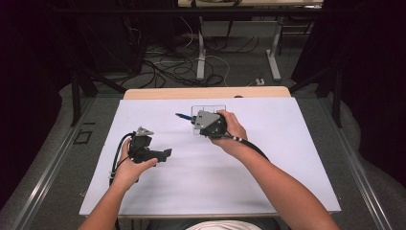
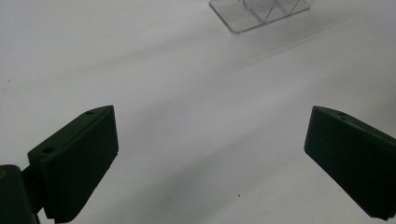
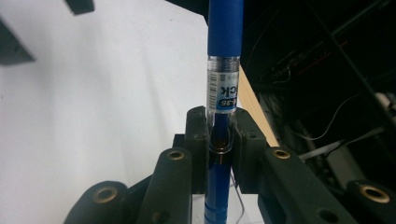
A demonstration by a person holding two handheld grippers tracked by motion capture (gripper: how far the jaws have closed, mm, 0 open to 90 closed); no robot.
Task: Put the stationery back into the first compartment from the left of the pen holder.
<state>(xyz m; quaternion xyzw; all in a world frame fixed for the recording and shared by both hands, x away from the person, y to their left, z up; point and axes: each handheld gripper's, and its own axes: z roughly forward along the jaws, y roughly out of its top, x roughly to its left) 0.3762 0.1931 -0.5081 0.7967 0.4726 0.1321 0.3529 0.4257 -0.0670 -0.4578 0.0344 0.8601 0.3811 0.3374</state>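
A blue pen [image 1: 182,116] with a clear section and a printed label sticks out leftward from my right gripper [image 1: 195,120], which hovers over a clear plastic tray [image 1: 209,108] at the back middle of the white table. In the right gripper view the jaws are shut on the blue pen [image 3: 224,56], which runs straight up between them from my right gripper [image 3: 220,128]. My left gripper [image 1: 162,155] is held low at the left, pointing right. Its jaws stand wide apart with nothing between them in the left gripper view [image 2: 210,119], and the clear tray [image 2: 243,16] lies ahead.
The white table sheet [image 1: 210,177] ends at a wooden strip [image 1: 206,92] along the back edge. Beyond it are loose cables [image 1: 167,67] on the floor and white desk legs [image 1: 274,57]. Metal rails run along both sides of the table.
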